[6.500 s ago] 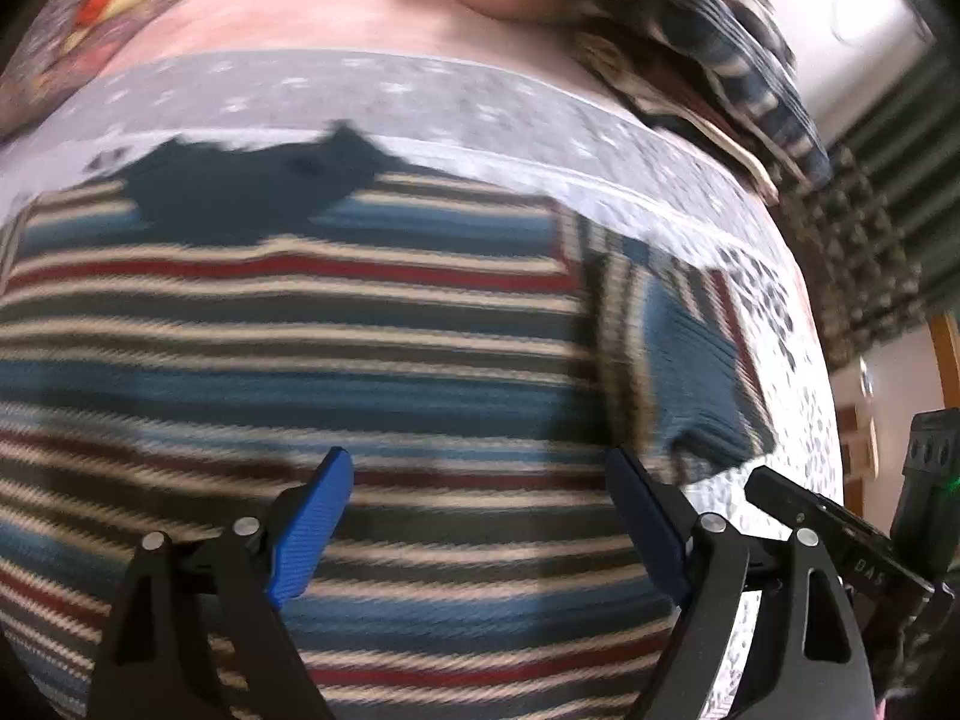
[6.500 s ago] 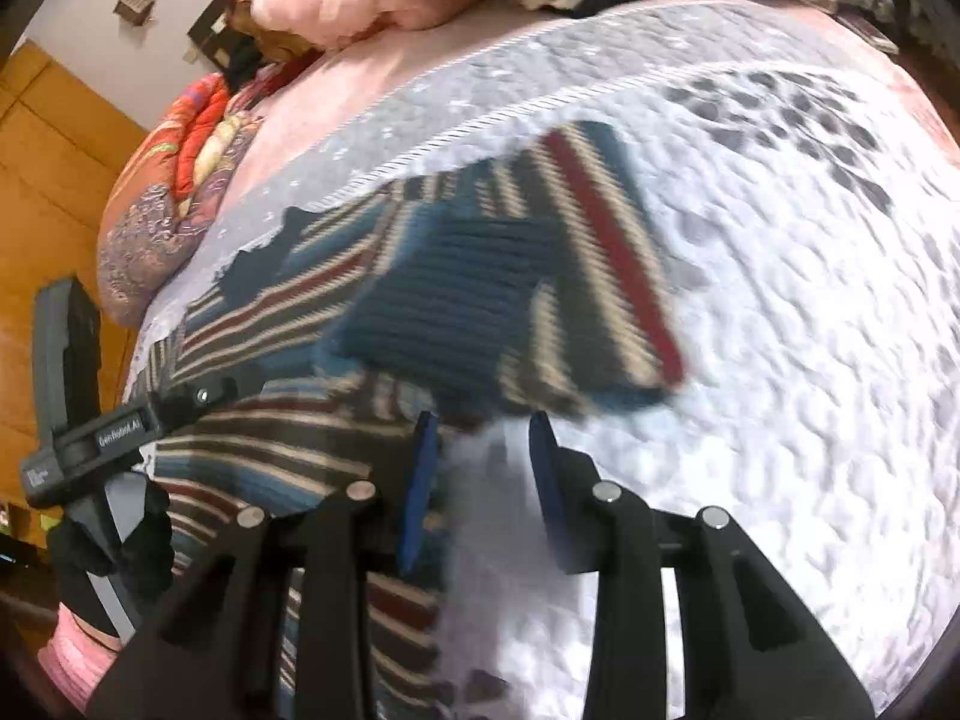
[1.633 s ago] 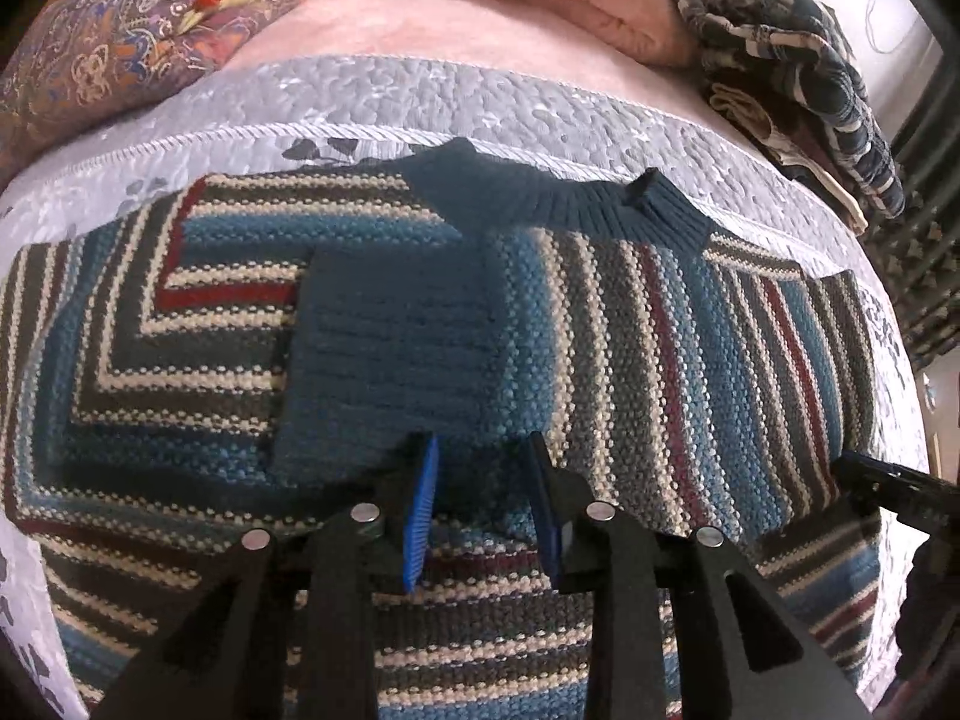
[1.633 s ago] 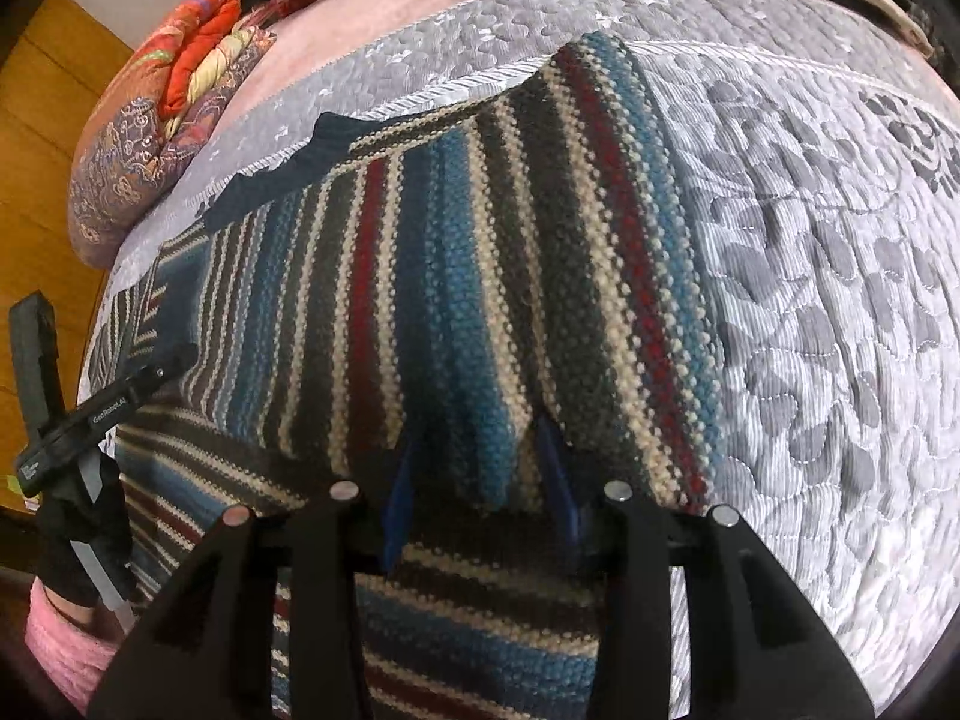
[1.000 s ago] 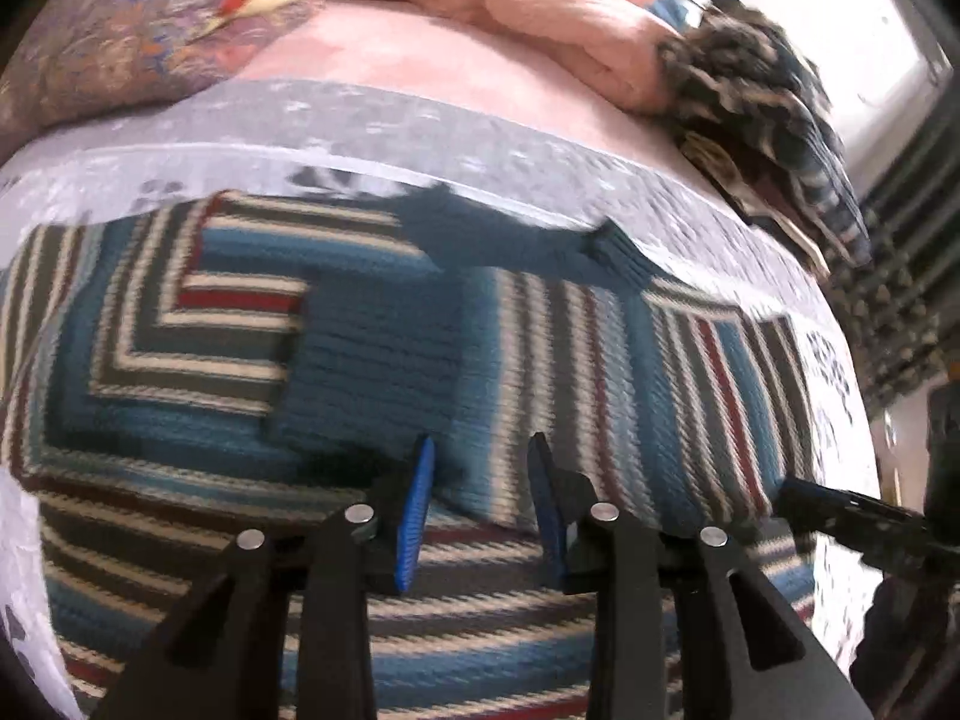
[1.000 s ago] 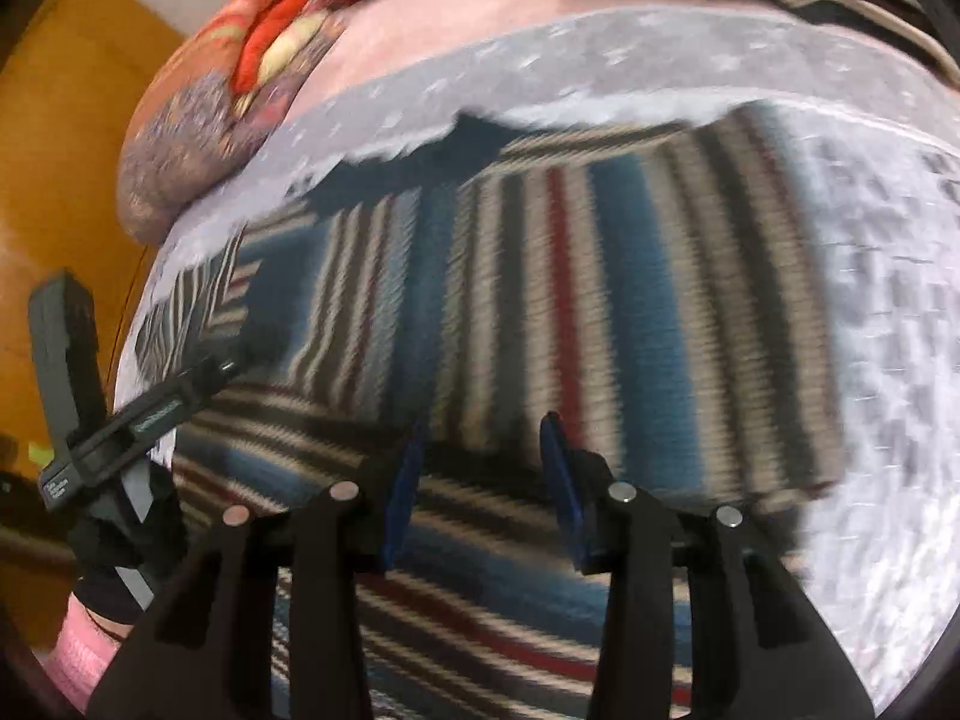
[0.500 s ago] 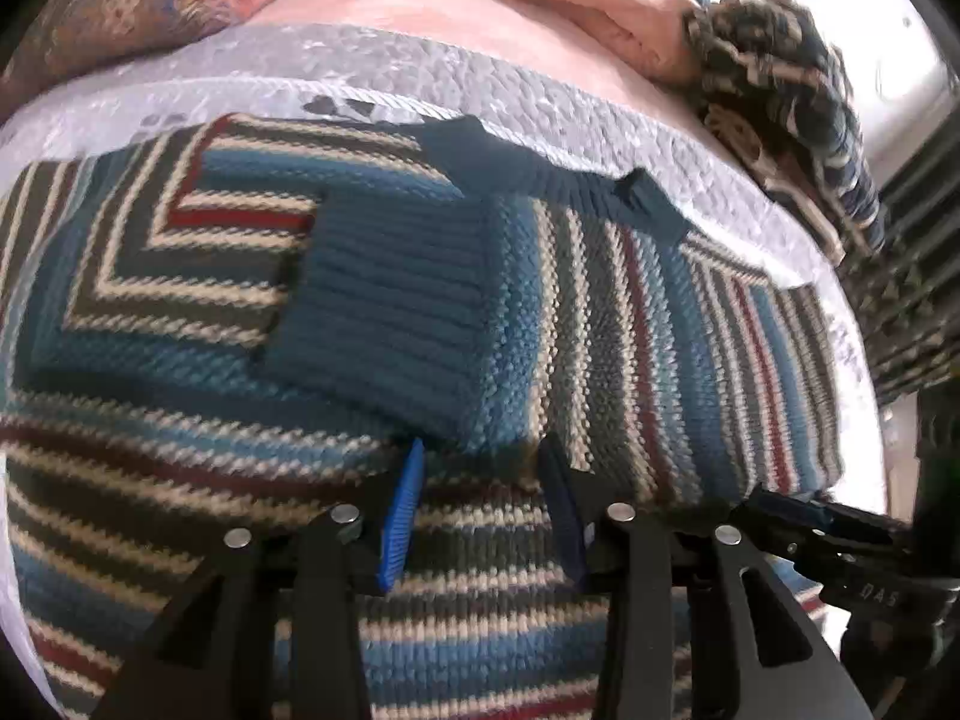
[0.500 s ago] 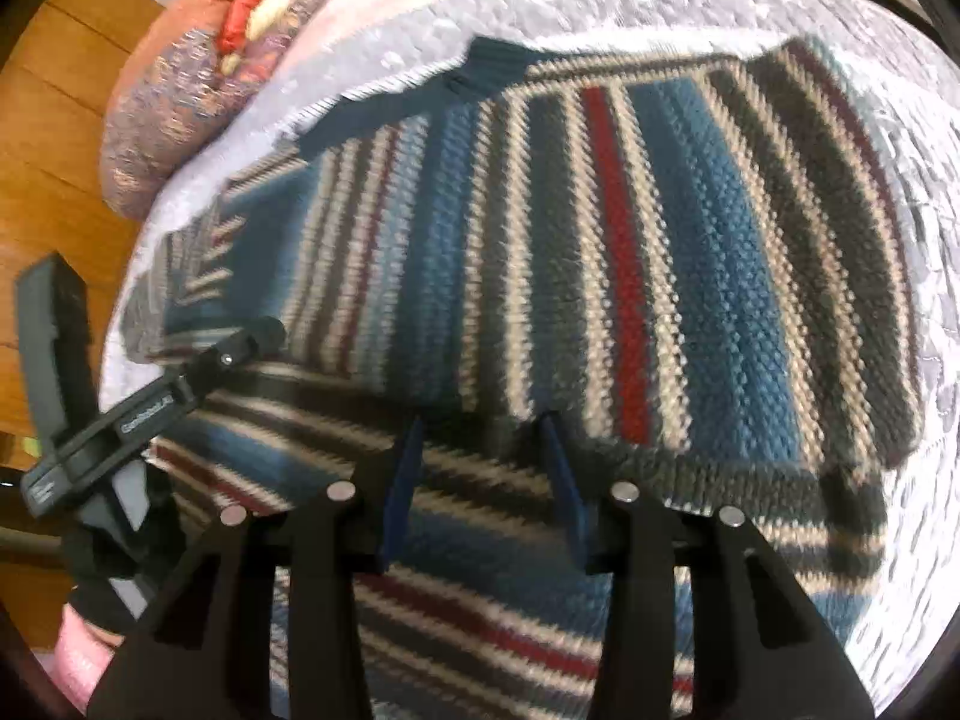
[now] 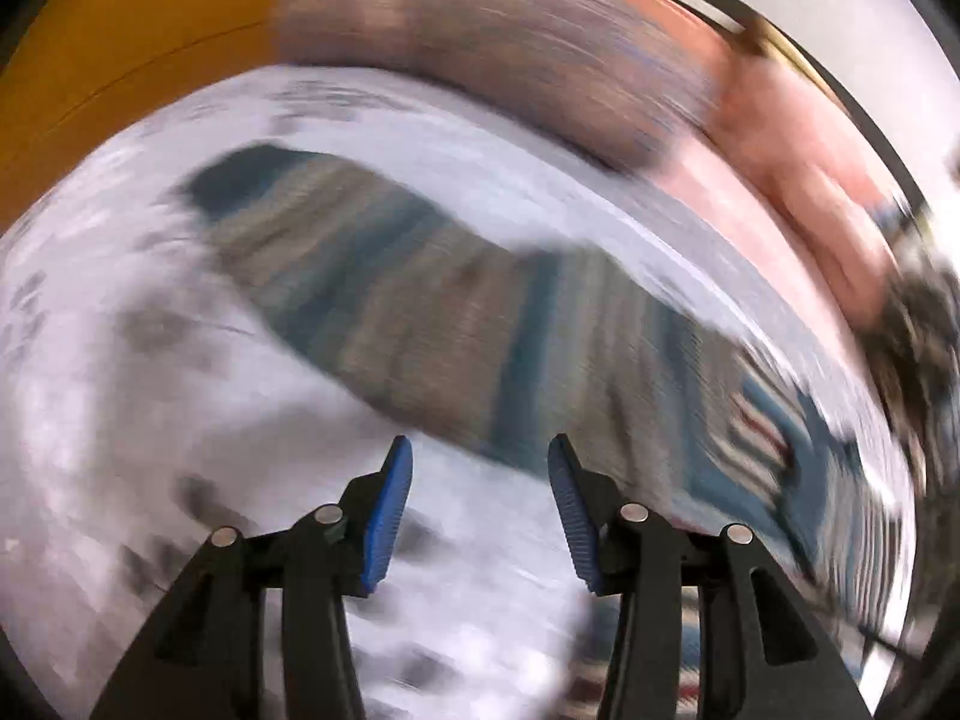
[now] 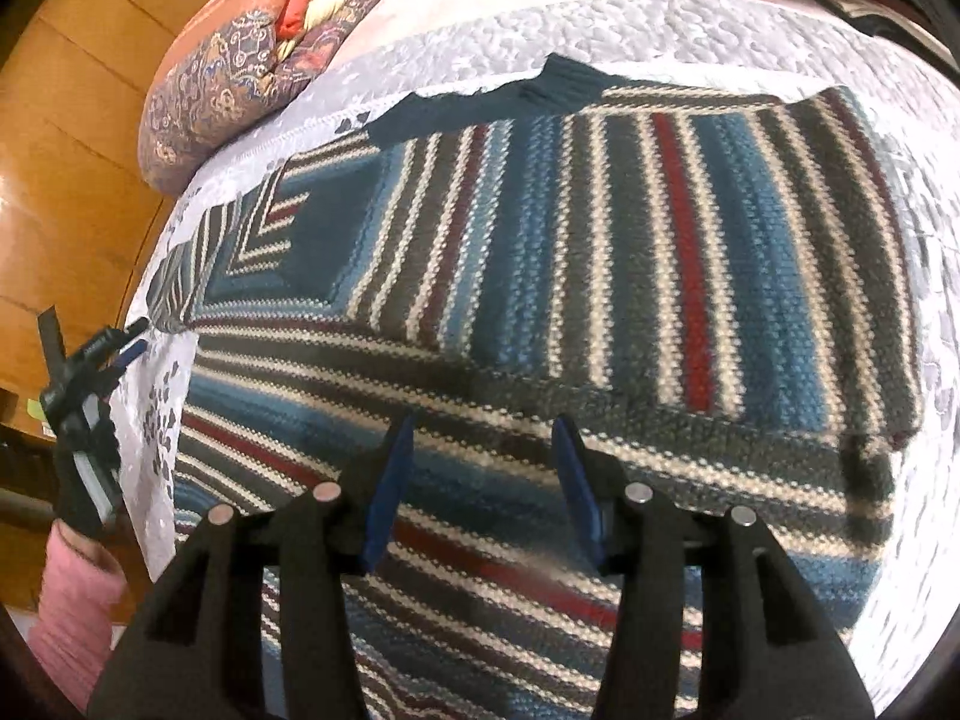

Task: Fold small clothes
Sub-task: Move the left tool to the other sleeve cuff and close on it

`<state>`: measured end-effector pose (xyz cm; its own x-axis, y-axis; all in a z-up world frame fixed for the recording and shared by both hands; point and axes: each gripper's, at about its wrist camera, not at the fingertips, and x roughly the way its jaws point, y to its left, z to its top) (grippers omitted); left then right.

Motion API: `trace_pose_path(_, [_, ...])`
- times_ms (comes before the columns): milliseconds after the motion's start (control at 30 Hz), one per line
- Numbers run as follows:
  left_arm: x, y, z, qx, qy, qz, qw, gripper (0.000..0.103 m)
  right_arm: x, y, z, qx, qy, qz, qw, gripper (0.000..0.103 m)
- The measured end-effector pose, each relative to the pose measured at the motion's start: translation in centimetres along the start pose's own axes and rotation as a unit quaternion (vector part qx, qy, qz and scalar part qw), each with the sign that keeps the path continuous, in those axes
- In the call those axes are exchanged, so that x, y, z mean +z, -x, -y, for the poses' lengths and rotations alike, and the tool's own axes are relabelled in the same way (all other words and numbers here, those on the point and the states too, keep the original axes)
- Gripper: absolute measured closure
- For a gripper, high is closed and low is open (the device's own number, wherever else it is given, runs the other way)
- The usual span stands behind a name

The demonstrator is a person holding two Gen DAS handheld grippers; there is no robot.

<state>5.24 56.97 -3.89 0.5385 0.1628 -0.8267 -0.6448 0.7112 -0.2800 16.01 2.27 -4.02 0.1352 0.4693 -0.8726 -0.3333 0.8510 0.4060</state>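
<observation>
The striped sweater (image 10: 600, 276) lies flat on the pale quilted bedspread (image 10: 708, 30), both sleeves folded in across its body so their stripes run crosswise to the stripes below. Its dark blue collar (image 10: 540, 87) points toward the far side of the bed, just short of the patterned pillow (image 10: 240, 66) and the pink bedding beyond the bedspread.

My right gripper (image 10: 483, 480) hangs over the lower half of the sweater, nearer its hem than its collar, with its blue pads apart and nothing between them. I cannot tell whether the tips touch the knit.

My left gripper (image 9: 480, 492) is off to the left edge of the sweater, over bare bedspread, also spread wide and empty. Its own camera view is badly smeared; I can only make out the sweater as a striped band running beyond the fingertips. From the right view I see that gripper small at the bedspread's left border, held by my gloved hand (image 10: 81, 492) with a pink sleeve (image 10: 72, 606) below it.
</observation>
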Motion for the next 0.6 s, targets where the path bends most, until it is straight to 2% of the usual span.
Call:
trace_pose_path(133, [3.6, -2.0, -5.9, 0.002, 0.080, 0.006, 0.9968, 0.055, 0.1, -1.0, -0.5, -0.004, 0.005, -0.007, 1.000, 0.054])
trace_pose_path(300, [6.1, -5.2, -9.8, -0.058, 0.148, -0.006, 0.9873, 0.052, 0.1, -1.9, -0.6, -0.025, 0.014, -0.013, 1.000, 0.054])
trace_pose_path(400, [6.4, -6.7, -10.8, -0.083, 0.187, -0.008, 0.9789, 0.052, 0.1, -2.6, -0.4, -0.028, 0.011, -0.016, 0.999, 0.054])
trace_pose_path(467, [6.5, -7.0, -11.4, -0.100, 0.202, 0.002, 0.9743, 0.050, 0.1, -2.9, -0.5, -0.032, 0.014, -0.017, 0.999, 0.053])
trace_pose_path(600, [7.1, -7.1, -12.0, -0.113, 0.204, 0.005, 0.9723, 0.050, 0.1, -3.4, -1.2, -0.045, 0.030, -0.015, 0.998, 0.050])
